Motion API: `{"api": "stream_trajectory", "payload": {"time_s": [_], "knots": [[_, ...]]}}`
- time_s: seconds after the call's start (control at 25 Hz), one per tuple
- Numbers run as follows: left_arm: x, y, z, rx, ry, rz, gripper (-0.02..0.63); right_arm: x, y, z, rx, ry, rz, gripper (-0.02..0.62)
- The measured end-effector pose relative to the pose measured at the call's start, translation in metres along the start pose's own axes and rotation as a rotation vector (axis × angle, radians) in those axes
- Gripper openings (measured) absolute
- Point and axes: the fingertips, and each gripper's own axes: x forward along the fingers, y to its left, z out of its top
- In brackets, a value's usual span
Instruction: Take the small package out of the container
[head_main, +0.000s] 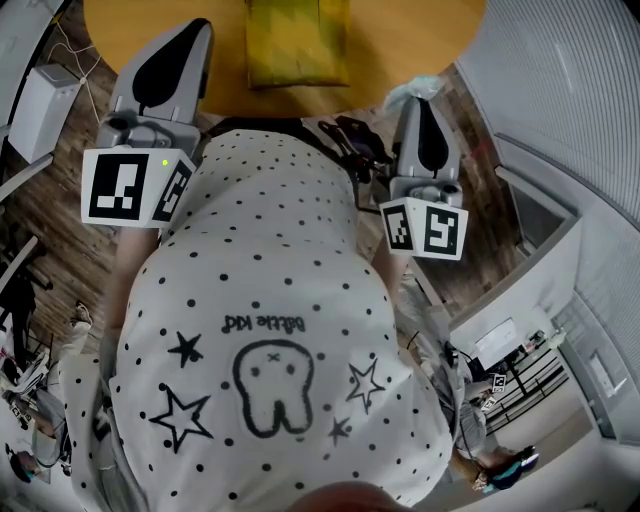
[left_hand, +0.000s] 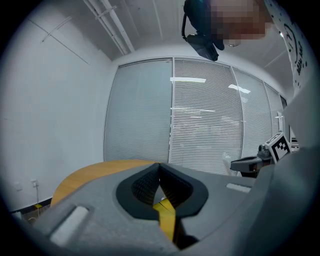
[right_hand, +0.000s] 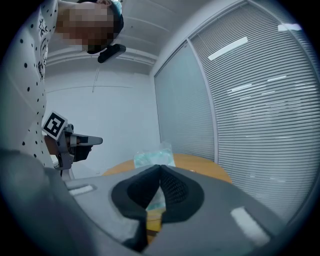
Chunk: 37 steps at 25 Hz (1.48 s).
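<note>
A yellow padded container (head_main: 297, 40) lies flat on the round wooden table (head_main: 420, 40) at the top of the head view. The small package (head_main: 412, 90), clear with a pale teal tint, sticks out of the tip of my right gripper (head_main: 421, 108), which is shut on it just off the table's near right edge. In the right gripper view the package (right_hand: 153, 155) stands up above the closed jaws. My left gripper (head_main: 190, 35) hovers at the table's near left edge, shut and holding nothing. Yellow of the container (left_hand: 165, 215) shows through its jaw gap.
A person's dotted shirt (head_main: 270, 330) fills the middle of the head view. A white box (head_main: 40, 105) and cables sit on the wooden floor to the left. Glass walls with blinds (left_hand: 210, 115) rise behind the table. Office furniture (head_main: 510, 360) stands at lower right.
</note>
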Motion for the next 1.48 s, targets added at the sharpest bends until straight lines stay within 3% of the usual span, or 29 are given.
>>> {"api": "stream_trajectory", "payload": {"time_s": [1.48], "knots": [[0.0028, -0.0028, -0.0003, -0.001, 0.003, -0.015, 0.003, -0.0018, -0.0040, -0.0004, -0.004, 0.002, -0.012, 0.005]]}}
